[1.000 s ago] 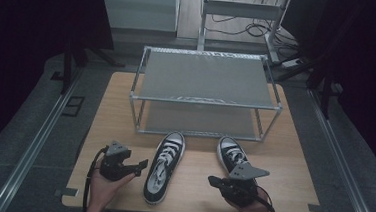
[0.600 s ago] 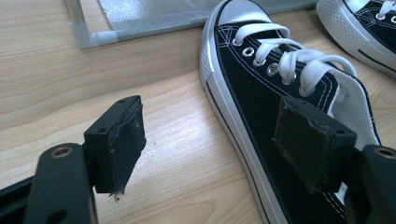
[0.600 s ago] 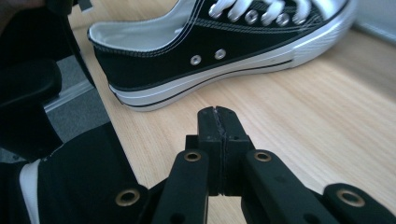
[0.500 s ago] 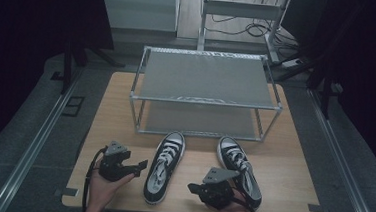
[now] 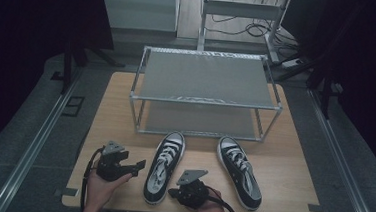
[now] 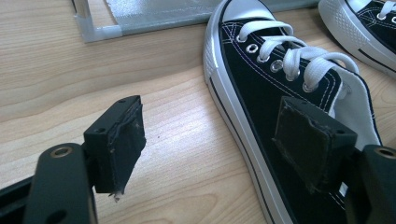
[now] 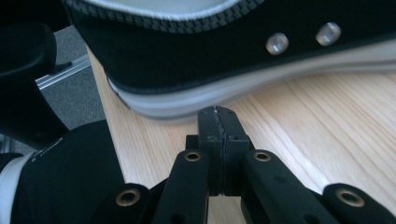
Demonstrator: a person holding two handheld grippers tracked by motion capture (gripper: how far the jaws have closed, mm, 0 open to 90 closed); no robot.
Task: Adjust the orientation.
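R gripper (image 5: 172, 191), nearest the table's front edge, is clenched on nothing, tips just beside the heel of the left-hand black sneaker (image 5: 164, 167). It's prob. lining up for a heel grab (jaws would need to part first). L gripper (image 5: 141, 164) rests w/ jaws apart and nothing between them, alongside that sneaker's outer side, likely to steady it. The other sneaker (image 5: 239, 172) lies parallel, toe toward the shoe rack (image 5: 205, 82) beyond, both tiers bare.

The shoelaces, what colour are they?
White, on black shoes; the laces show best in the left gripper view.
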